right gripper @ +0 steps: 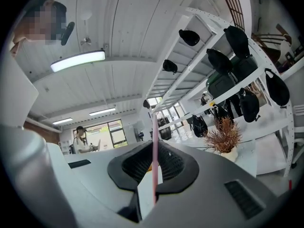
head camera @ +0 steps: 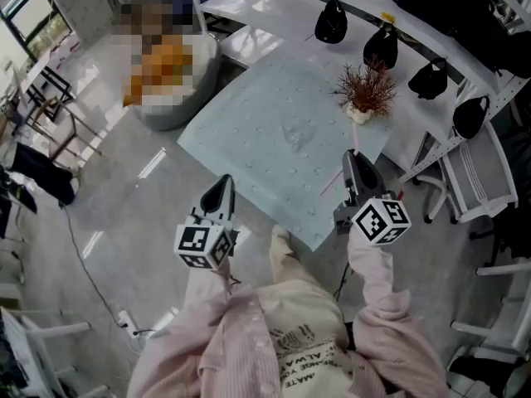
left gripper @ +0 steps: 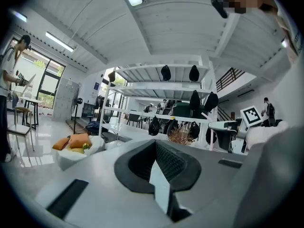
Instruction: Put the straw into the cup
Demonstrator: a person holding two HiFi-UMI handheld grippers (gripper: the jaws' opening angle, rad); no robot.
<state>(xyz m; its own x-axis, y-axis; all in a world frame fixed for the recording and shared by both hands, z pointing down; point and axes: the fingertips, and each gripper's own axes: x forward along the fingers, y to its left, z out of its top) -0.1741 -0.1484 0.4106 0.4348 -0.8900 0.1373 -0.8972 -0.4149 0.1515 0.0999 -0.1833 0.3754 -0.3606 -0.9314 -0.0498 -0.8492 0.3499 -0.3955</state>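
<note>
Right gripper (right gripper: 154, 163) clamps a thin pink straw (right gripper: 154, 141) between its dark ribbed pads, the straw standing upright and rising well above the jaws in the right gripper view. Seen from the head view, that gripper (head camera: 352, 159) is held out level over the near corner of a table (head camera: 249, 114) spread with a pale blue-green cloth, a short length of the straw (head camera: 331, 182) showing just to its left. The left gripper (head camera: 220, 191) is held level beside it, over the floor just short of the table edge; its own view shows the jaws (left gripper: 159, 167) drawn together with nothing between them. Both are carried by a person in a pink long-sleeved shirt (head camera: 249, 347).

Farther back on the table stands a dried reddish-brown plant (head camera: 366, 89) in a small white pot. Behind it, black bags (head camera: 331, 21) hang along a white rack. A white beanbag with orange cushions (left gripper: 76, 142) sits on the floor beyond the table's left side, and a person (right gripper: 81, 139) stands by the far windows.
</note>
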